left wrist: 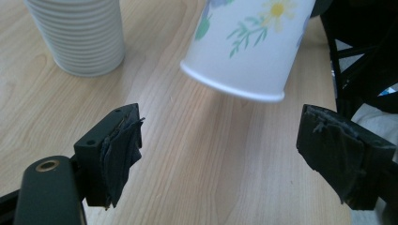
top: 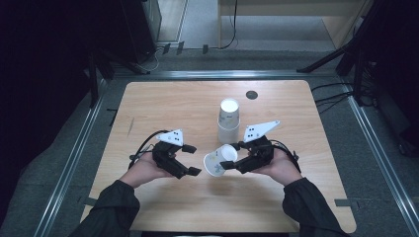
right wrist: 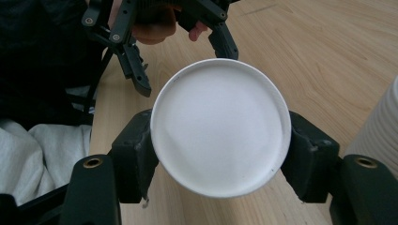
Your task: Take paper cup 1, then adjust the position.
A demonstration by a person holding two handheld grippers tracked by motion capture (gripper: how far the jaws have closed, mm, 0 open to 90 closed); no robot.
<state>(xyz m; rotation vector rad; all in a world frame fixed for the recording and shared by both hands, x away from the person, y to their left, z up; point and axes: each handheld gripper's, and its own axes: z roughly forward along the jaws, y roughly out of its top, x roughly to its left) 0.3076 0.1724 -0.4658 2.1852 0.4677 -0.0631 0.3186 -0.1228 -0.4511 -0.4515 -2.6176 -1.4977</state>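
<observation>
On the table (top: 163,98): an upside-down stack of white cups (top: 229,120), back of centre.
Right gripper (top: 228,160): jaws clamped on a flowered paper cup (top: 219,160), held on its side, mouth toward the left gripper.
Left gripper (top: 191,159): jaws spread wide, holding nothing, just beside the cup's mouth.
Cup height: probably lifted clear of the wood.

Right claw (right wrist: 220,154) clamps a white round paper cup (right wrist: 219,131) by its sides, the cup's flat base facing the camera, above the light wooden desk (right wrist: 300,56). Beyond it, the left claw (right wrist: 187,61) stands spread. A ribbed white cup stack (right wrist: 380,131) sits at the right edge.
</observation>
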